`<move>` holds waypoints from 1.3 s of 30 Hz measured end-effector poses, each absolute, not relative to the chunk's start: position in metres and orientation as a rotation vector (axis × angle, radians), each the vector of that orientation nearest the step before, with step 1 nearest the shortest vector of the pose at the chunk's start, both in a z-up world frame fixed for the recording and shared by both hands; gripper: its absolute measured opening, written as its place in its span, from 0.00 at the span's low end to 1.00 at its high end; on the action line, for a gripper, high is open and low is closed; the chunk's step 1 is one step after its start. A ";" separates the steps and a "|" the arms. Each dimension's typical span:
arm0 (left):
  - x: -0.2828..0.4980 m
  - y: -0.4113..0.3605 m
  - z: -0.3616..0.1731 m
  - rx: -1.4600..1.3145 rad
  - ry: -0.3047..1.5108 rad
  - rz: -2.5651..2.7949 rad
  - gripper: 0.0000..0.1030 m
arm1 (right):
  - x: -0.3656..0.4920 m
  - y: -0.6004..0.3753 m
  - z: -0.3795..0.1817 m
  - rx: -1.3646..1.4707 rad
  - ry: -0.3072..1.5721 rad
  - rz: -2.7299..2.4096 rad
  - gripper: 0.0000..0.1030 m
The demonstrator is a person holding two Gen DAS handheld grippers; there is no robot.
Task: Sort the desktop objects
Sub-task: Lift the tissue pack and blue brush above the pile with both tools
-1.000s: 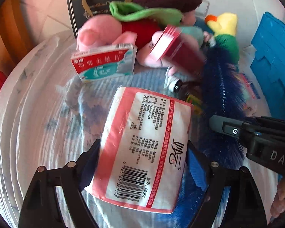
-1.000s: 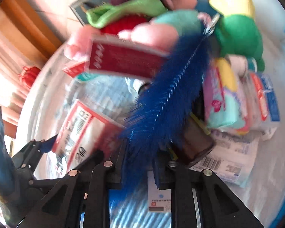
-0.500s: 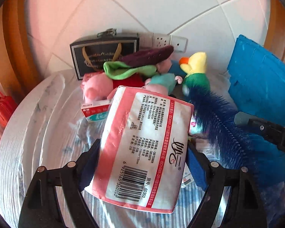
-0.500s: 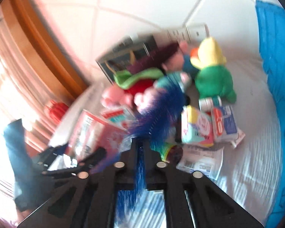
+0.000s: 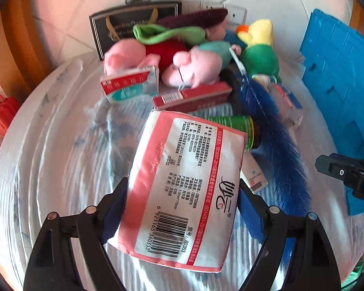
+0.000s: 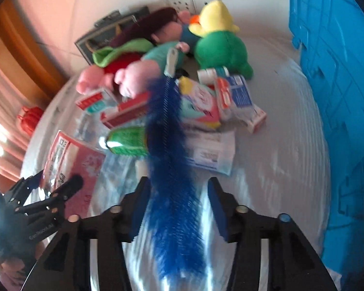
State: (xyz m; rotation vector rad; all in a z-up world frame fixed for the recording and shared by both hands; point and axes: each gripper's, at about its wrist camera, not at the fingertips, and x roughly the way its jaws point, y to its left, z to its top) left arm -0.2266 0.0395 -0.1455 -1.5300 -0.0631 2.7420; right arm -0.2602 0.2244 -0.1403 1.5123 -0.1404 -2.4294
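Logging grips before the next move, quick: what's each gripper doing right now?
Left gripper: shut on the tissue pack.
Right gripper: open, jaws have just been opening; the blue furry tail lies between them, pads clear of it.

The tissue pack point(image 5: 182, 189), white plastic with pink-red borders, Chinese print and a barcode, sits tilted, clamped at its sides, above the desk point(image 5: 60, 145). To its right the blue furry tail point(image 6: 172, 181) with a metal clip at its far end hangs lengthwise, loose, touching neither pad beside it. Beyond the pack, a heap: red box point(image 5: 194, 97), green bottle point(image 5: 237, 126), plush toys.
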 end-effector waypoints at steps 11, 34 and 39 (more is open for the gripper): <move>-0.259 0.045 -0.179 -1.578 -0.046 2.702 0.81 | -0.293 0.198 -0.192 1.614 -0.119 -2.335 0.55; -0.206 0.051 -0.068 -1.239 -0.078 2.879 0.81 | -0.257 0.193 -0.098 1.196 -0.270 -2.311 0.13; -0.179 0.066 -0.029 -1.121 -0.053 2.935 0.81 | -0.225 0.204 -0.052 1.031 -0.324 -2.331 0.01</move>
